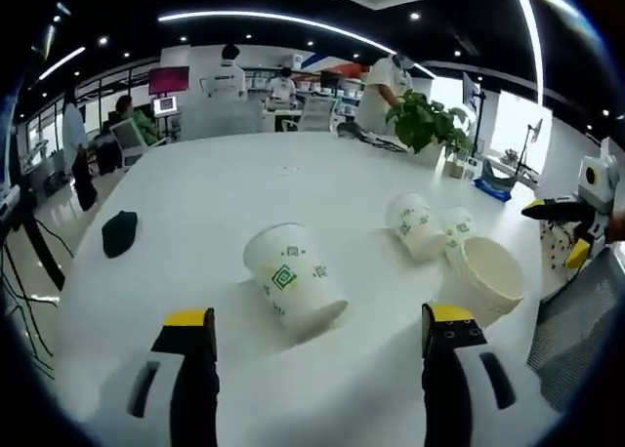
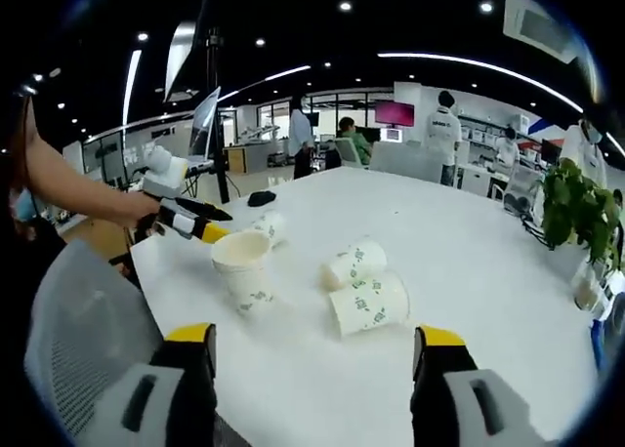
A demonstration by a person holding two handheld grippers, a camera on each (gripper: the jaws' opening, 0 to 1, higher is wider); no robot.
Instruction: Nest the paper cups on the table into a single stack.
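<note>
Several white paper cups with green print are on the white table (image 1: 195, 193). One cup (image 1: 293, 281) lies on its side just ahead of my left gripper (image 1: 319, 316), which is open and touches nothing. Farther right lie two more cups (image 1: 415, 227) (image 1: 457, 224), and beside them one cup (image 1: 488, 271) stands upright. In the right gripper view the upright cup (image 2: 242, 266) is at the left and two lying cups (image 2: 356, 264) (image 2: 371, 305) are in the middle. The right gripper (image 2: 315, 332) is open and empty, short of them. Across the table, the left gripper (image 2: 190, 220) sits by the fourth cup (image 2: 269, 227).
A small black object (image 1: 119, 232) lies on the table's far left. A potted plant (image 1: 425, 125) stands at the far edge. A grey mesh chair (image 2: 78, 320) is at the table edge near the upright cup. People stand at desks in the background.
</note>
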